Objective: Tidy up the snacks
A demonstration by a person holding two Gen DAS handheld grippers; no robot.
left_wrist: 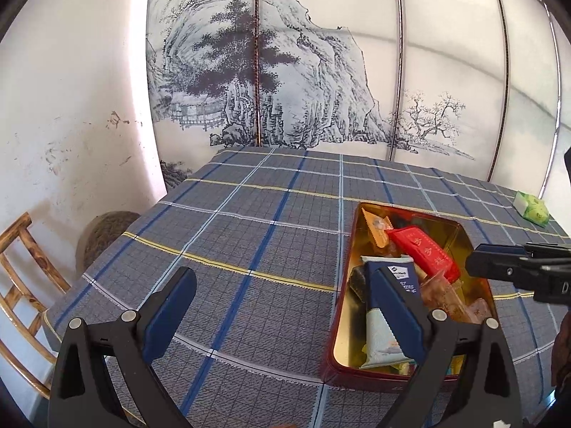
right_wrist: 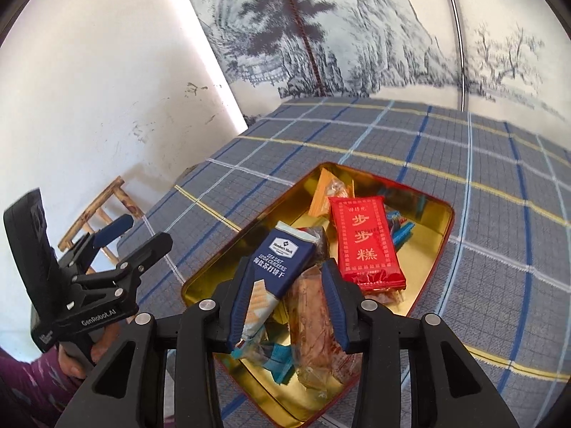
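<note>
A red tin with a gold inside (left_wrist: 353,249) (right_wrist: 433,249) sits on the plaid tablecloth and holds several snacks: a red packet with gold characters (left_wrist: 424,249) (right_wrist: 367,242), a blue sea-salt cracker packet (left_wrist: 399,278) (right_wrist: 282,260), an orange packet (right_wrist: 321,192) and a clear-wrapped brown snack (right_wrist: 314,321). My right gripper (right_wrist: 287,289) hovers over the tin, partly open, its fingers astride the cracker packet and brown snack without clamping. My left gripper (left_wrist: 282,303) is wide open and empty beside the tin's left edge.
A green packet (left_wrist: 531,208) lies on the tablecloth at the far right. A wooden chair (left_wrist: 21,285) (right_wrist: 100,210) stands left of the table by the white wall. A painted folding screen (left_wrist: 285,71) stands behind the table.
</note>
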